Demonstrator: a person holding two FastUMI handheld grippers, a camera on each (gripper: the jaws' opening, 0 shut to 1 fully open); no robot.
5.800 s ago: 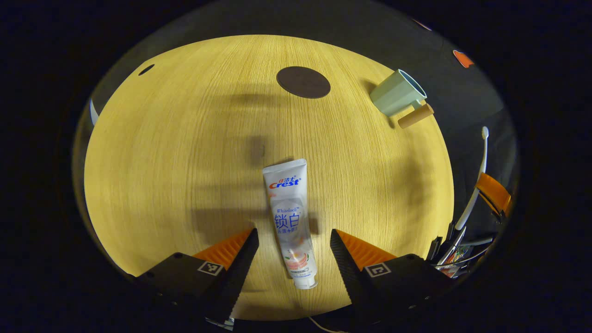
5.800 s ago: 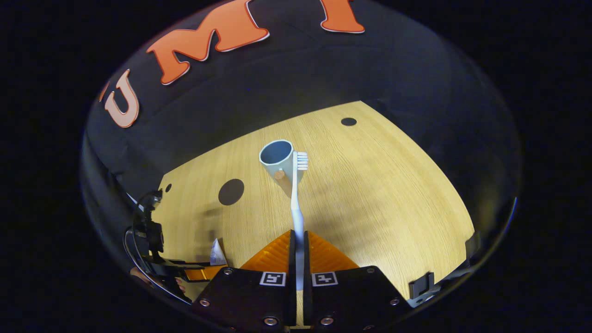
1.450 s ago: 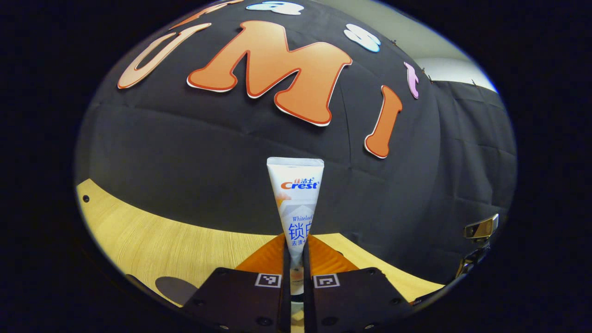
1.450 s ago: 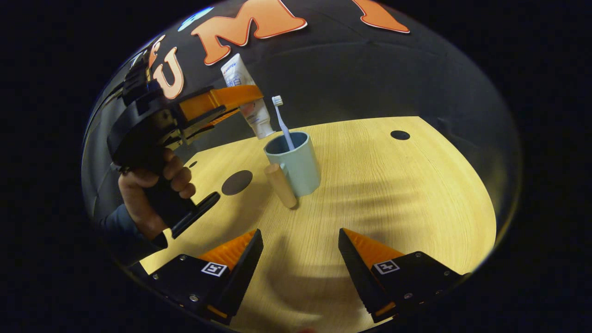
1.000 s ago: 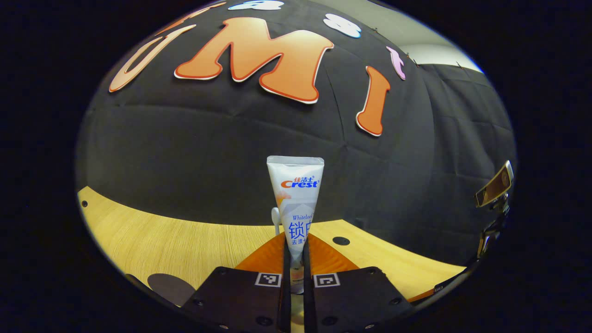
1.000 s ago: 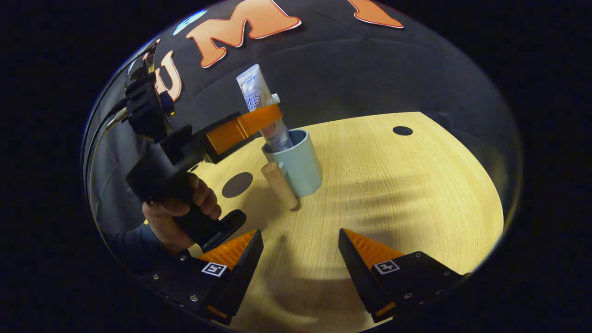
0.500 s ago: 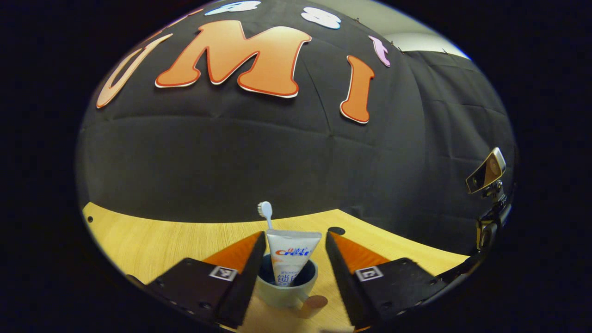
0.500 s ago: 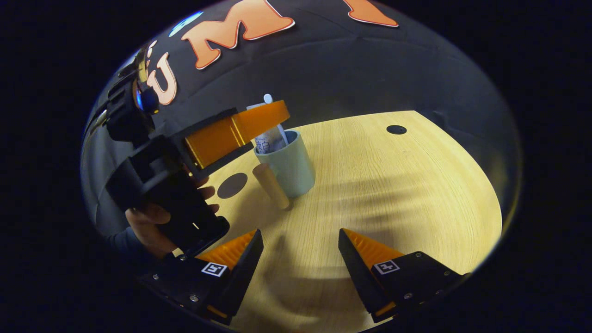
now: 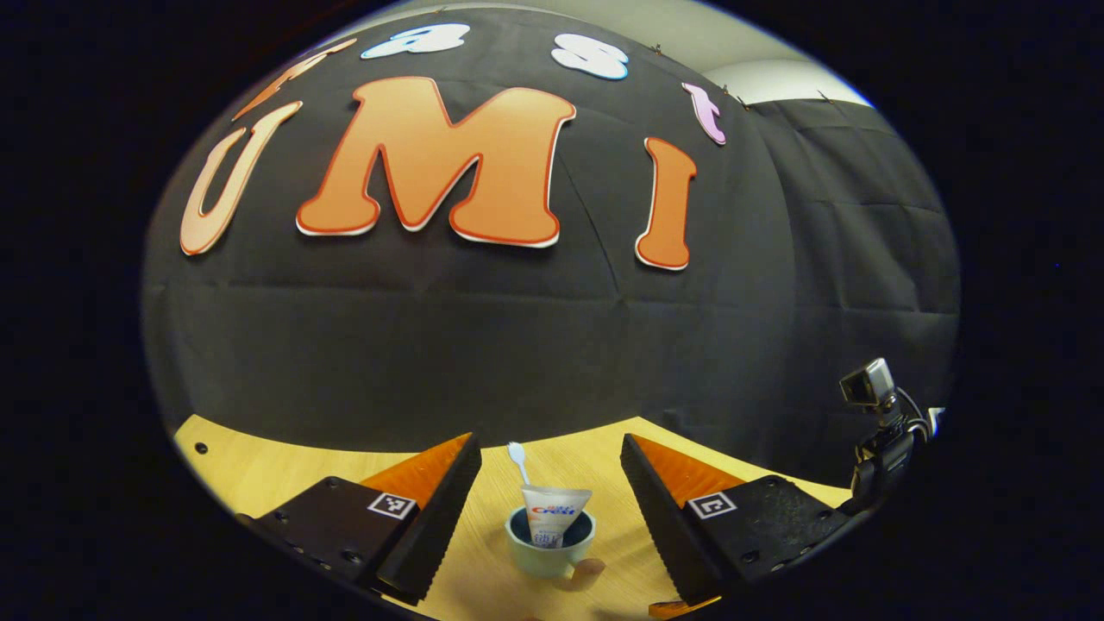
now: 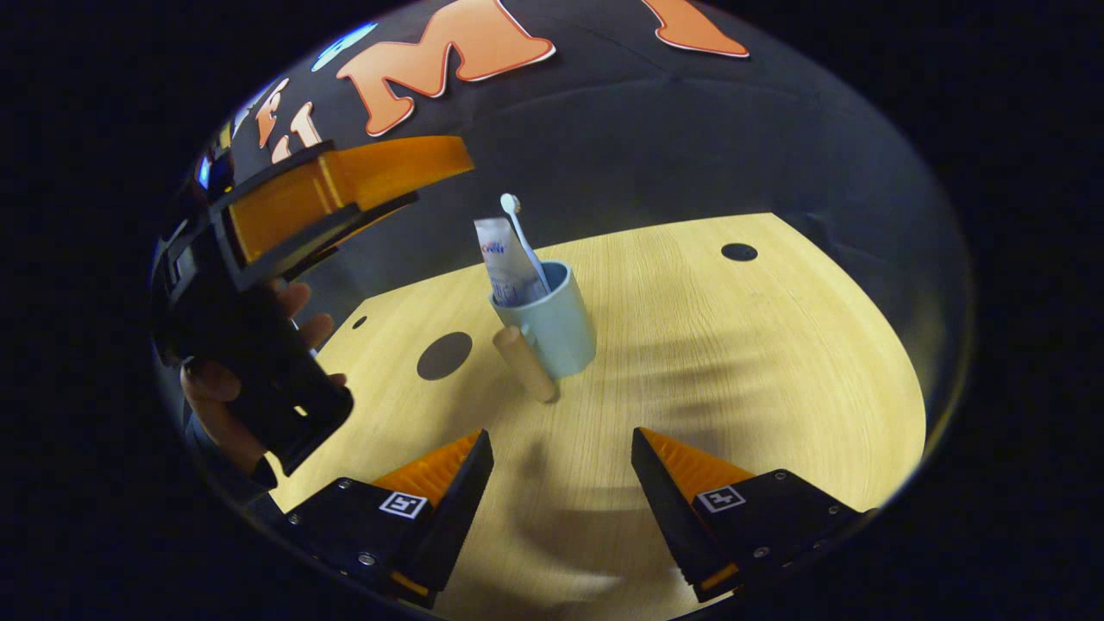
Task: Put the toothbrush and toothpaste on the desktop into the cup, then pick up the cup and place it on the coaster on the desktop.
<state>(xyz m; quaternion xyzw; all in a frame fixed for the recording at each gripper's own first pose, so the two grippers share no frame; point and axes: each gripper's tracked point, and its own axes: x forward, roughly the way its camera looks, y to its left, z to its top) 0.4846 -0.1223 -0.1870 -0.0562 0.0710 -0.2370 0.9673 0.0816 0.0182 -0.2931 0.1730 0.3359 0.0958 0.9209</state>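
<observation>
Little can be read; the toothpaste tube (image 9: 556, 509), standing in the cup (image 9: 549, 556), carries a red and blue printed logo near its top, too small to make out in the left gripper view and blurred in the right gripper view (image 10: 504, 259); each finger of the left gripper (image 9: 549, 448) and the right gripper (image 10: 561, 440) bears a square black-and-white coded marker, without letters or numbers.

toothpaste (image 10: 509, 259): now stands in the cup (image 10: 552, 323), released
left gripper (image 9: 550, 483): now open, raised above the cup
toothbrush (image 10: 522, 237): now inside the cup
</observation>
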